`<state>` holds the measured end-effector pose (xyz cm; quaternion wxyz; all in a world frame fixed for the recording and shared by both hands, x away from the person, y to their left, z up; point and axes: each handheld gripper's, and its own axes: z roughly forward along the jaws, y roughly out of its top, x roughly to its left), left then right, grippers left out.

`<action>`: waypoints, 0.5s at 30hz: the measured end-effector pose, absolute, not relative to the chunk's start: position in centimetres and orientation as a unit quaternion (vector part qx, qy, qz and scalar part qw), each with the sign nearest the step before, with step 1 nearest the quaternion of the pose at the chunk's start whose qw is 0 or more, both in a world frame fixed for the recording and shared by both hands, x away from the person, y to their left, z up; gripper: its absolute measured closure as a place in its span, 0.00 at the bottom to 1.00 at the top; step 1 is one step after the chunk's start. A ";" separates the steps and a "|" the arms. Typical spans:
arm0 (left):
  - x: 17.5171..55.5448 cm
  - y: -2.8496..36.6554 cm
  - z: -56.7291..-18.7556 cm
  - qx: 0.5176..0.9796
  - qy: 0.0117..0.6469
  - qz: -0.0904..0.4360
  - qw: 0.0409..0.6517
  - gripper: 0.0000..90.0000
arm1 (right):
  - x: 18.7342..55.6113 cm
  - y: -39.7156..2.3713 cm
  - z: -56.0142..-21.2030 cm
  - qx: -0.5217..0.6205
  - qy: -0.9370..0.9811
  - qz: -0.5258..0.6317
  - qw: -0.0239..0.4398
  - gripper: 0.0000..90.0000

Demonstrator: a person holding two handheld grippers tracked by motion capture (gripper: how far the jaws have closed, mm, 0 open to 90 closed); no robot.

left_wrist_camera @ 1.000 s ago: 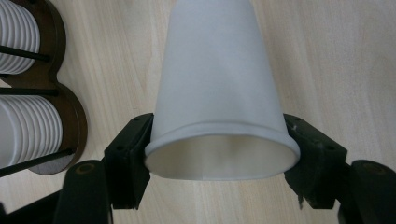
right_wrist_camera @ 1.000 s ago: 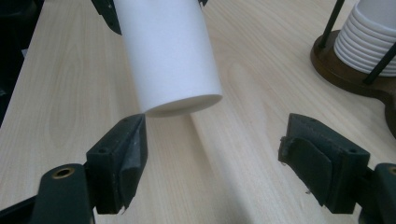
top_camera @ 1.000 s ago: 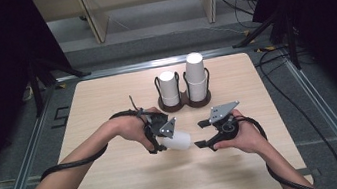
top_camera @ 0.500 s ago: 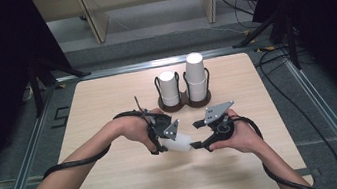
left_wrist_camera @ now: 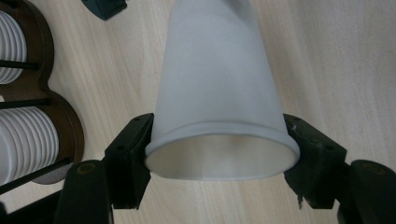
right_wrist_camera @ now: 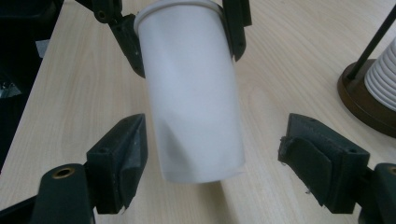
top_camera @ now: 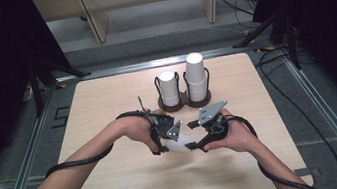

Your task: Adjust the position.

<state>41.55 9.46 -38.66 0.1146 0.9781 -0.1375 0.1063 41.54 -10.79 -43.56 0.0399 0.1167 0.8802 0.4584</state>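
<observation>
A white paper cup (top_camera: 179,147) lies level just above the wooden table, its rim toward the left. My left gripper (top_camera: 167,142) is shut on the cup (left_wrist_camera: 215,79), with a jaw on either side of its rim; between those jaws (left_wrist_camera: 222,154) I look into the cup's mouth. My right gripper (top_camera: 190,147) faces it from the right. In the right gripper view the cup's closed end (right_wrist_camera: 191,102) sits between the open jaws (right_wrist_camera: 212,163); there is a wide gap to the right pad and a narrow one to the left pad.
A dark brown two-post holder (top_camera: 185,103) stands at the table's back middle, with a short cup stack (top_camera: 169,86) and a taller stack (top_camera: 196,75). It also appears as the holder (left_wrist_camera: 70,135) in the left gripper view. Bare tabletop (top_camera: 97,105) spreads all round; cables trail from both hands.
My right gripper has edged left, so its open jaws now stand around the cup's closed end. The left gripper and the cup have stayed about where they were.
</observation>
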 end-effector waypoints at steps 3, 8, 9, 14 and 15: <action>41.6 9.4 -38.6 0.978 -0.140 0.107 0.114 0.35 | 41.6 -10.5 -43.5 0.112 0.881 0.458 0.037 0.25; 41.6 9.4 -38.6 0.978 -0.142 0.106 0.114 0.35 | 41.7 -10.0 -43.4 0.109 0.881 0.459 0.039 0.25; 41.5 9.4 -38.6 0.978 -0.141 0.105 0.114 0.35 | 41.6 -10.0 -43.4 0.108 0.881 0.460 0.039 0.25; 41.6 9.3 -38.5 0.977 -0.142 0.107 0.114 0.35 | 41.6 -9.7 -43.5 0.107 0.882 0.457 0.033 0.25; 41.6 9.3 -38.4 0.978 -0.142 0.106 0.114 0.35 | 41.6 -9.7 -43.6 0.106 0.883 0.456 0.034 0.25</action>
